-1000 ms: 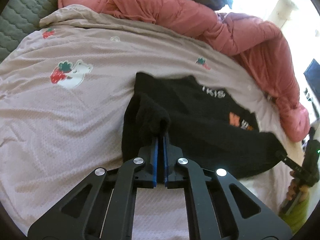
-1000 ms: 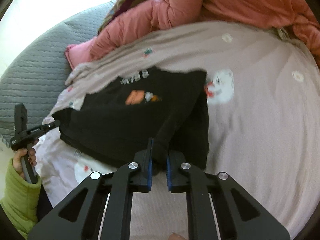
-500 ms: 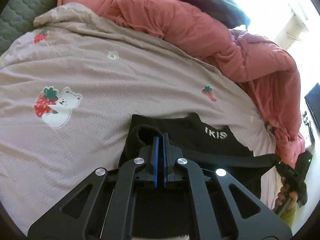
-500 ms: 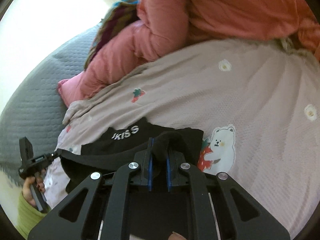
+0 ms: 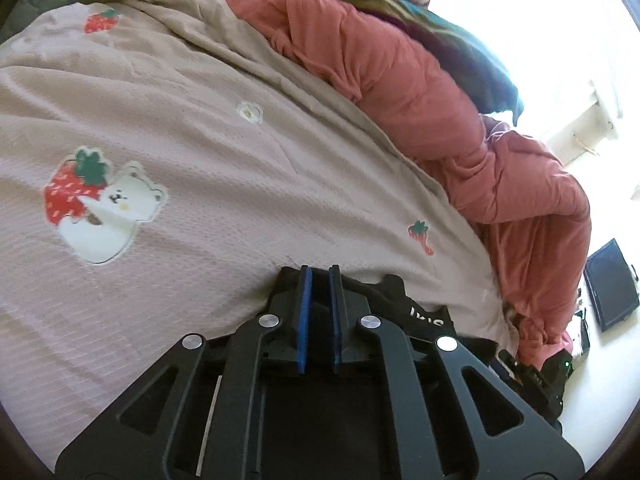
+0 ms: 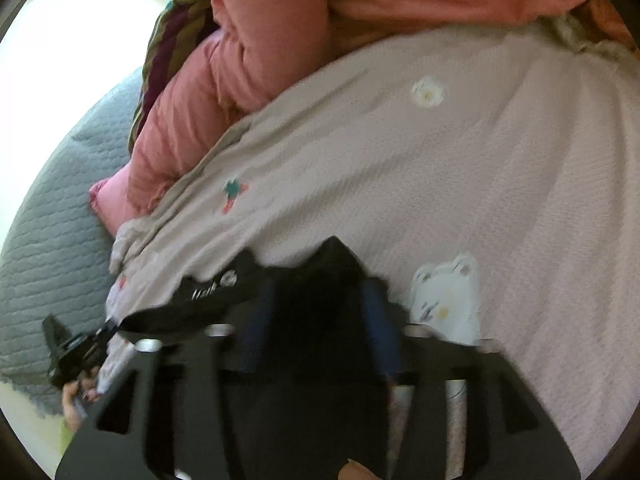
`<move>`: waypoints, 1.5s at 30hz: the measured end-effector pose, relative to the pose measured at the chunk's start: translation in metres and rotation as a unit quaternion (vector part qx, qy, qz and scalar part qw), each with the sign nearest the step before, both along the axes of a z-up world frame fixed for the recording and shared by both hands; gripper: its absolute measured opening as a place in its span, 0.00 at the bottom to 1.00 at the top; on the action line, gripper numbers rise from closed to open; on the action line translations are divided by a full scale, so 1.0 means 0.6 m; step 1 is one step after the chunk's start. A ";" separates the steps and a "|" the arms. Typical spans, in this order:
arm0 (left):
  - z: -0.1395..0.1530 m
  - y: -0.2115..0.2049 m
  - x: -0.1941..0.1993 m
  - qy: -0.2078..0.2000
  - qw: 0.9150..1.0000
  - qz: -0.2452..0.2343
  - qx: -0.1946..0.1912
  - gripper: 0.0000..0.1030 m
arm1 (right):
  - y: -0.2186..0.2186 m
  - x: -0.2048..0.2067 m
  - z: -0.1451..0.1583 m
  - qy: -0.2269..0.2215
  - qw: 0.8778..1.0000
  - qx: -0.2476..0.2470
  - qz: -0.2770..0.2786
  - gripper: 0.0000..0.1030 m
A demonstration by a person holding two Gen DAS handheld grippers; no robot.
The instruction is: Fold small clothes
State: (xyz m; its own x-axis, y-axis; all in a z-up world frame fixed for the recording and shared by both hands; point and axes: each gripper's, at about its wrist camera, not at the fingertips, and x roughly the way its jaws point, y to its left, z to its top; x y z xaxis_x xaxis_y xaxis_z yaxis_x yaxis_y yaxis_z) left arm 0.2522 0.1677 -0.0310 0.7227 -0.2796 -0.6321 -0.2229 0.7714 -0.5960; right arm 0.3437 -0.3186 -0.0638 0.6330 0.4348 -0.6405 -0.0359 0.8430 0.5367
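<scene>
A small black garment with white lettering [image 5: 424, 316] lies on the pale printed bedspread [image 5: 200, 152], mostly under my grippers. My left gripper [image 5: 319, 276] has its blue pads slightly apart over the garment's edge; the cloth lies loose between and under them. In the blurred right wrist view the black garment [image 6: 224, 288] bunches up between the parted fingers of my right gripper [image 6: 320, 304]. The left gripper also shows there at the lower left [image 6: 72, 352], at the garment's far corner.
A pink duvet [image 5: 420, 92] and a striped cloth [image 5: 452, 40] are heaped along the far side of the bed. A grey quilted cover [image 6: 44, 240] lies to the left in the right wrist view. A dark screen [image 5: 610, 284] stands at the right.
Both grippers carried the garment's near edge forward over the rest of it, folding it. Both have since opened; the left jaws now stand apart and the right fingers have spread wide.
</scene>
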 end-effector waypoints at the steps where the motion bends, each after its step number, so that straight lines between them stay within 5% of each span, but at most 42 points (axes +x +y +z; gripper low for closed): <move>1: 0.002 -0.001 -0.006 -0.002 1.000 0.001 0.010 0.02 | -0.004 -0.001 0.003 -0.003 1.000 -0.007 -0.007 0.50; 6: 0.001 -0.017 -0.044 -0.009 0.998 -0.007 0.056 0.09 | -0.007 -0.023 0.022 -0.030 0.999 -0.032 -0.017 0.50; 14: -0.020 -0.066 -0.073 0.007 0.989 -0.031 0.144 0.26 | 0.038 -0.070 0.020 -0.053 0.987 -0.154 0.006 0.56; 18: -0.029 -0.082 -0.057 0.026 0.980 -0.044 0.194 0.28 | 0.061 -0.054 0.012 -0.054 0.976 -0.210 0.022 0.56; 22: -0.041 -0.078 -0.036 0.045 0.977 -0.051 0.203 0.35 | 0.073 -0.014 -0.005 -0.042 0.968 -0.245 0.027 0.56; 25: -0.047 -0.078 -0.021 0.048 0.976 -0.056 0.205 0.35 | 0.073 0.014 -0.022 -0.022 0.969 -0.242 0.029 0.53; 29: -0.060 -0.084 -0.011 0.052 0.974 -0.062 0.214 0.33 | 0.062 0.035 -0.041 0.008 0.980 -0.197 0.030 0.34; 31: -0.065 -0.091 -0.012 0.049 0.972 -0.066 0.220 0.14 | 0.063 0.032 -0.040 0.003 0.980 -0.196 0.030 0.24; 34: -0.062 -0.104 -0.020 0.040 0.966 -0.066 0.246 0.06 | 0.066 0.022 -0.031 -0.012 0.980 -0.196 0.031 0.15; 40: -0.003 -0.102 -0.036 -0.014 0.966 -0.049 0.254 0.05 | 0.047 0.001 -0.001 -0.038 0.988 -0.146 0.018 0.11; 45: -0.003 -0.105 -0.014 -0.005 0.965 -0.041 0.260 0.05 | 0.038 0.014 -0.005 -0.031 0.989 -0.147 0.002 0.09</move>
State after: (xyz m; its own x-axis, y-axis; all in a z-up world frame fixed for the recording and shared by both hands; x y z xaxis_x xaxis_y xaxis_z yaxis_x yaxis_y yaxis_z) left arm 0.2435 0.1047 -0.0327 0.7179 0.0166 -0.6960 -0.1447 0.9814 -0.1259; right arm 0.3519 -0.2958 -0.0666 0.6731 0.2389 -0.6999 -0.0649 0.9618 0.2660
